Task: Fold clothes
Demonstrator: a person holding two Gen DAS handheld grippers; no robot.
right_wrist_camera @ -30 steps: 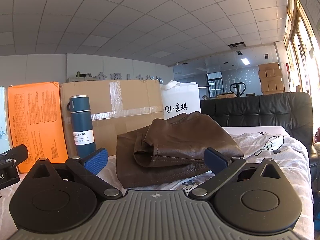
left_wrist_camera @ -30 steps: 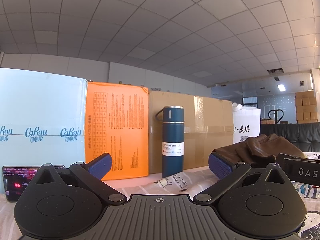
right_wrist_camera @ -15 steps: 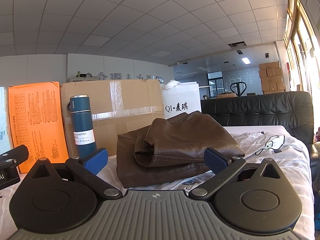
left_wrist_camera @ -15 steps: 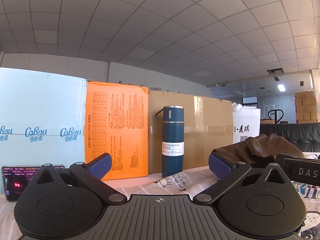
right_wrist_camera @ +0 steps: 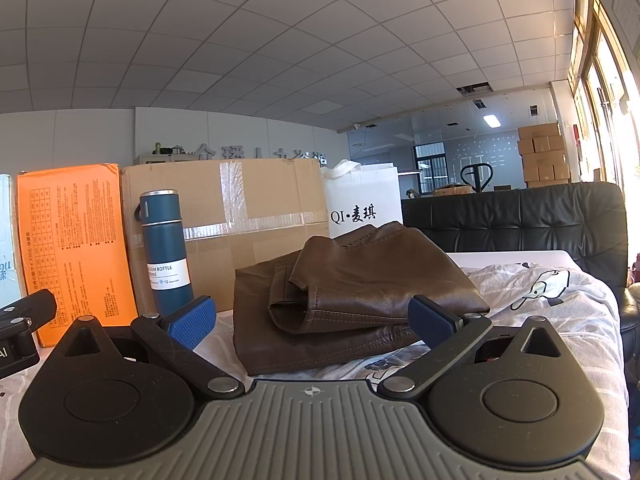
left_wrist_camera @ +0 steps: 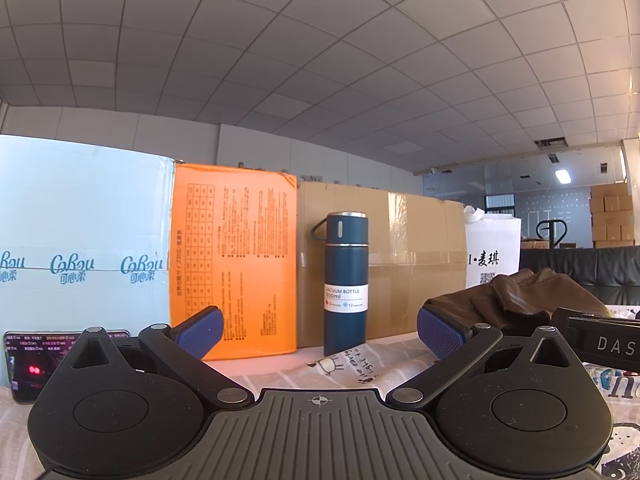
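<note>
A folded brown leather garment (right_wrist_camera: 352, 292) lies on the printed sheet (right_wrist_camera: 552, 312) covering the table, just ahead of my right gripper (right_wrist_camera: 312, 322). The right gripper is open and empty, its blue pads spread wide, low over the sheet. The garment also shows at the right of the left wrist view (left_wrist_camera: 516, 300). My left gripper (left_wrist_camera: 320, 334) is open and empty, low over the sheet, facing a blue vacuum bottle (left_wrist_camera: 345, 284). The right gripper's body (left_wrist_camera: 600, 342) shows at the right edge of the left wrist view.
Behind the table stand a pale blue box (left_wrist_camera: 80, 256), an orange box (left_wrist_camera: 234, 260), a taped cardboard box (right_wrist_camera: 256, 216) and a white bag (right_wrist_camera: 364, 204). A phone (left_wrist_camera: 24, 364) leans at the left. A black sofa (right_wrist_camera: 520, 220) is at the right.
</note>
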